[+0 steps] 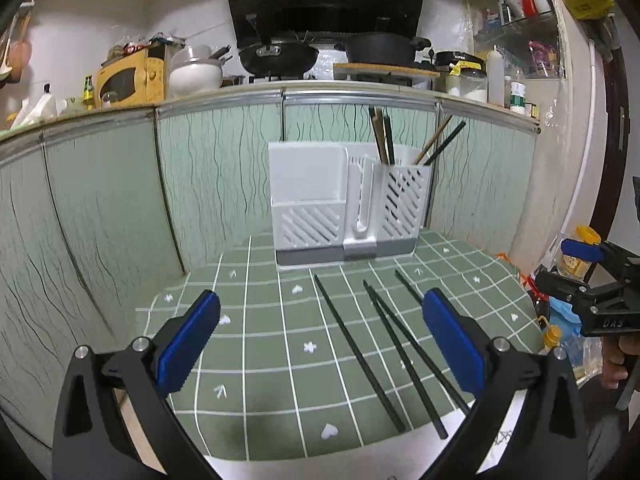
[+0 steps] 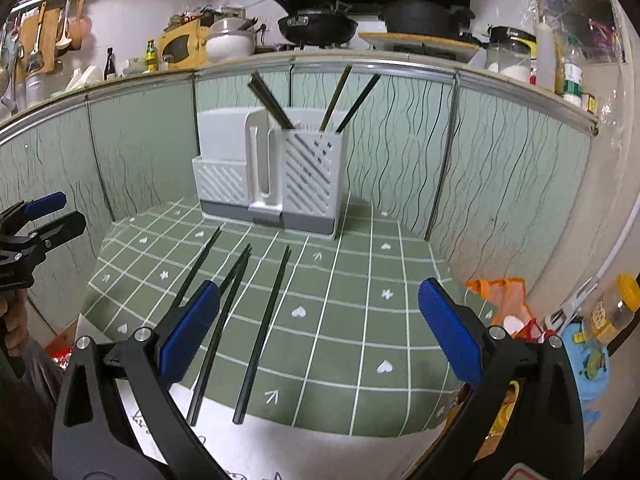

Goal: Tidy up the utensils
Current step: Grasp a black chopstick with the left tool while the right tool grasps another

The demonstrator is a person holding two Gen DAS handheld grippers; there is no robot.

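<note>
Soft green cloth (image 1: 280, 360) with white grid lines, spread flat on the table. White plastic holder (image 1: 344, 208) with slanted slots at the back – thin sticks upright in its right cup. Four long dark chopsticks (image 2: 264, 332) flat on the cloth. Left gripper (image 1: 320, 344) and right gripper (image 2: 320, 332) – blue ridged pads wide apart, holding nothing.

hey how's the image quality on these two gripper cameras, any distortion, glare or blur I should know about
Left wrist view: strong fisheye bends the counter edge into an arc, corners vignetted black, the chopsticks on the cloth are sharp. Right wrist view: same curvature, bright washed-out glare on the bare table edge below the green cloth, the white holder in focus.
</note>
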